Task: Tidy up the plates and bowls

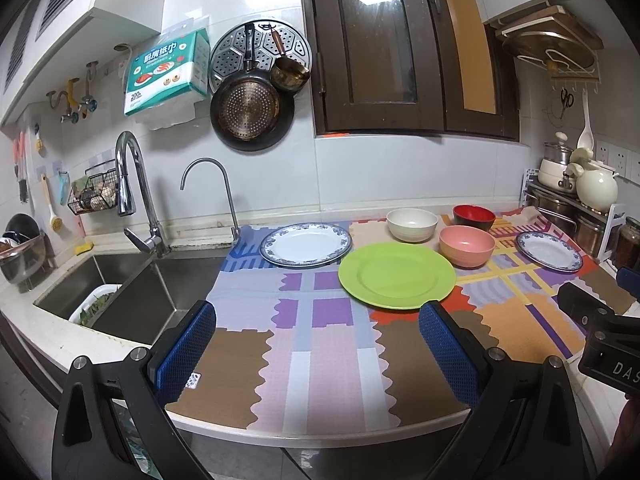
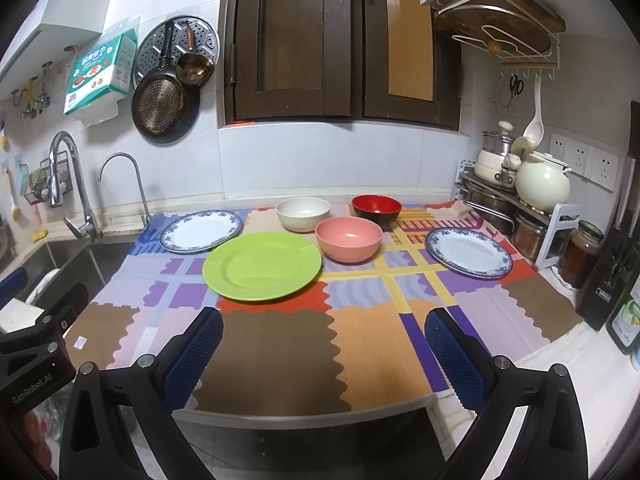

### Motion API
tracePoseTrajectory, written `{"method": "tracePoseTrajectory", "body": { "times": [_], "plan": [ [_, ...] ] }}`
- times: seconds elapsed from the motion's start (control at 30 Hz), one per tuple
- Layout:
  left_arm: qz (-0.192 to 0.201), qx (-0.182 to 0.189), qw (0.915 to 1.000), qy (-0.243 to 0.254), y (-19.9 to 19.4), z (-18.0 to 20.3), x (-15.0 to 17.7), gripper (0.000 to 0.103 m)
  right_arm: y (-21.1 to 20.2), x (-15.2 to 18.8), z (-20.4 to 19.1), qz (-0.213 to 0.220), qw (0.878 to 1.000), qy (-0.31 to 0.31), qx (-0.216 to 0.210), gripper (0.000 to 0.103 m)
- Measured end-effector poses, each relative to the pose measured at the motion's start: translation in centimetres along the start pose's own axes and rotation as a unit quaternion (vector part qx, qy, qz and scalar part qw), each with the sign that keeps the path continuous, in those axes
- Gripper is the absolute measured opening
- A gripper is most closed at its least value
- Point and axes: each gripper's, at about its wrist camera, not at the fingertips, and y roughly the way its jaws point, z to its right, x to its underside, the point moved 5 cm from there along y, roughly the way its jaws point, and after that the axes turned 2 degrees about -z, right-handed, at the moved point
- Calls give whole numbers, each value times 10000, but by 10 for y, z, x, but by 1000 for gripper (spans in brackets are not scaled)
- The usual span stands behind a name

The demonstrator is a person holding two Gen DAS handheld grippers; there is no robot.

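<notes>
The green plate (image 2: pixel 262 266) lies mid-counter, its rim overlapping a patterned plate (image 2: pixel 202 231) toward the sink-side edge. Three bowls, pink (image 2: pixel 348 239), cream (image 2: pixel 303 214) and red (image 2: pixel 376 205), cluster behind; another patterned plate (image 2: pixel 469 253) sits toward the counter's right edge. Both tongs, left (image 1: pixel 318 350) and right (image 2: pixel 324 354), hover apart, empty, over the front edge.

Straight ahead of both open grippers, the near half of the mat (image 2: pixel 280 344) lies bare, giving room to reach in. Beyond it the green plate (image 2: pixel 262 266) comes first, with the pink bowl (image 2: pixel 348 239) just beside it. Behind those stand the white bowl (image 2: pixel 303 214) and red bowl (image 2: pixel 376 210). The sink (image 1: pixel 132 292) drops away left of the left gripper (image 1: pixel 316 340). Jars (image 2: pixel 580 256) and a rack (image 2: pixel 520 216) crowd the right gripper's (image 2: pixel 324 344) far right.
</notes>
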Motion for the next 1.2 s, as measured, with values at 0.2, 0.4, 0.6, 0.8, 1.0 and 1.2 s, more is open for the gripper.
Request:
{"method": "tracePoseTrajectory", "body": {
  "times": [0.2,0.4,0.6,0.8,1.0,1.2],
  "plan": [
    [-6,-6,10000,10,1,3,-2,103,2,-1,1,-8,10000,7,-2,102],
    [-8,-10,10000,13,2,5,-4,103,4,-1,4,-5,10000,15,-12,102],
    [-5,-9,10000,16,3,6,-4,103,4,0,7,-3,10000,20,-14,102],
    [-4,-7,10000,15,2,6,-4,103,4,-1,7,-3,10000,19,-14,102],
    [7,-11,10000,23,2,8,-5,103,4,-1,10,5,10000,28,-17,102],
    [36,-64,10000,32,2,17,-7,103,4,-1,13,13,10000,29,-30,102]
  ]
}}
